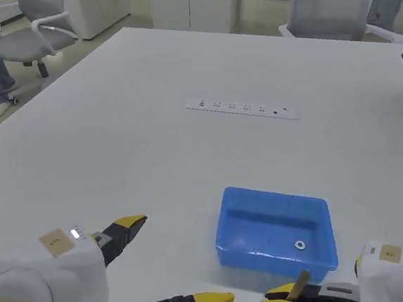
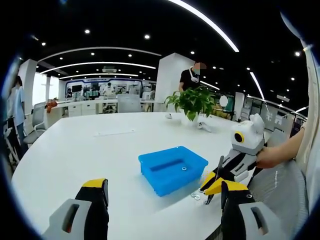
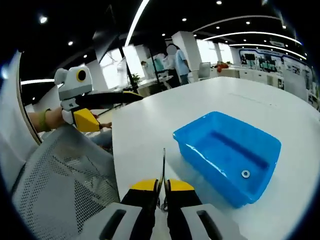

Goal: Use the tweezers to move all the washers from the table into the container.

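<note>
A blue container (image 1: 276,233) stands near the front edge of the white table (image 1: 150,127), with one washer (image 1: 299,245) lying inside it. My right gripper (image 1: 281,298) is just in front of the container, shut on thin tweezers (image 3: 163,167) that point ahead beside the container (image 3: 227,150). In the left gripper view, a few loose washers (image 2: 195,196) lie on the table under the tweezers (image 2: 217,175) and the right gripper (image 2: 212,186). My left gripper (image 1: 172,263) hangs wide open and holds nothing, left of the container (image 2: 172,167).
A white power strip (image 1: 240,109) lies on the table beyond the container. A potted plant (image 2: 192,102) stands at the table's far end, with a person (image 2: 190,80) behind it. Office chairs (image 1: 36,35) stand past the far left corner.
</note>
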Available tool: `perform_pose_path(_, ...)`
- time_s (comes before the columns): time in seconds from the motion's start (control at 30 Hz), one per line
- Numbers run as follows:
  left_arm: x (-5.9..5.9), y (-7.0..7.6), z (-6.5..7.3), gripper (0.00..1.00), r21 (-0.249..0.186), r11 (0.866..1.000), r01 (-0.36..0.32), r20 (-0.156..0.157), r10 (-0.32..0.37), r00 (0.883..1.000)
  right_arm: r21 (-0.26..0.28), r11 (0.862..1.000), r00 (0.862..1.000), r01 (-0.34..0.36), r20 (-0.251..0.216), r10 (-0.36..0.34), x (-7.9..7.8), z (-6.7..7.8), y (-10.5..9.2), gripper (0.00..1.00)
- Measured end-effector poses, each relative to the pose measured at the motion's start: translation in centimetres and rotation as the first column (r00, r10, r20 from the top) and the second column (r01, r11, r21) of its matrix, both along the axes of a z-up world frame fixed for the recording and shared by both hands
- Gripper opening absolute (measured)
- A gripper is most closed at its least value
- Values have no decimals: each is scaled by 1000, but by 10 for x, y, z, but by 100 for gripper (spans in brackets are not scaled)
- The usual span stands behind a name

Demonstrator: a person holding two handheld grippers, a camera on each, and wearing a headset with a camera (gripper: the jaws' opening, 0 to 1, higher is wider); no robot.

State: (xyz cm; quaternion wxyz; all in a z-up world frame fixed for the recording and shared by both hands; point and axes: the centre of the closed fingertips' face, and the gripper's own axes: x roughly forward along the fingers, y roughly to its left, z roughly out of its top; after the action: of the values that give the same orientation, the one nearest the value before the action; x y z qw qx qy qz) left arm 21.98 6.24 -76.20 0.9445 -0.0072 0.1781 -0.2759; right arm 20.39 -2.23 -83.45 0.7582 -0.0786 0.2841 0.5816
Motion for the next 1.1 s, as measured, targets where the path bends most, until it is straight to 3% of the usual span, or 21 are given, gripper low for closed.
perform_pose_path(0.23, 0, 0, 0, 95, 0, 1000, 2, -1, -2, 1000, -87, 991, 989, -103, 97, 111, -10, -2, 6, 4)
perform_pose_path(0.27, 0, 0, 0, 95, 2, 1000, 1, 0, -1, 1000, -111, 986, 982, -125, 127, 139, -12, -4, 6, 4)
perform_pose_path(0.3, 0, 0, 0, 95, 3, 1000, 0, 1, 0, 1000, -173, 974, 977, -144, 129, 167, -15, -12, 0, 4)
perform_pose_path(0.33, 0, 0, 0, 95, 2, 1000, 0, 1, 0, 1000, -133, 979, 970, -153, 170, 175, -14, -7, 9, 4)
perform_pose_path(0.43, 0, 1, 0, 95, 1, 1000, -4, 0, 4, 1000, -173, 970, 958, -170, 201, 204, -19, -9, 4, 3)
perform_pose_path(0.5, 0, 1, 1, 95, -1, 1000, -4, 1, 4, 1000, -146, 980, 972, -134, 175, 159, -14, -8, 3, 2)
perform_pose_path(0.57, 0, 0, 1, 95, 1, 1000, -2, 1, 2, 1000, -94, 992, 988, -87, 119, 98, -9, -7, 4, 2)
perform_pose_path(0.6, 0, 0, 1, 95, 2, 1000, 0, 2, 0, 1000, -74, 996, 996, -49, 65, 53, -5, -7, 1, 2)
perform_pose_path(0.77, 0, 0, 1, 95, 2, 1000, -2, 4, 2, 1000, 19, 998, 996, 61, -73, -60, 9, 6, -5, 2)
perform_pose_path(0.83, 1, 1, 2, 95, 0, 1000, -6, 6, 6, 1000, 55, 993, 991, 100, -97, -94, 18, 16, -7, 2)
perform_pose_path(1.1, 0, 0, 1, 95, 4, 1000, -1, 6, 1, 1000, 54, 991, 987, 125, -105, -119, 42, 40, -17, 2)
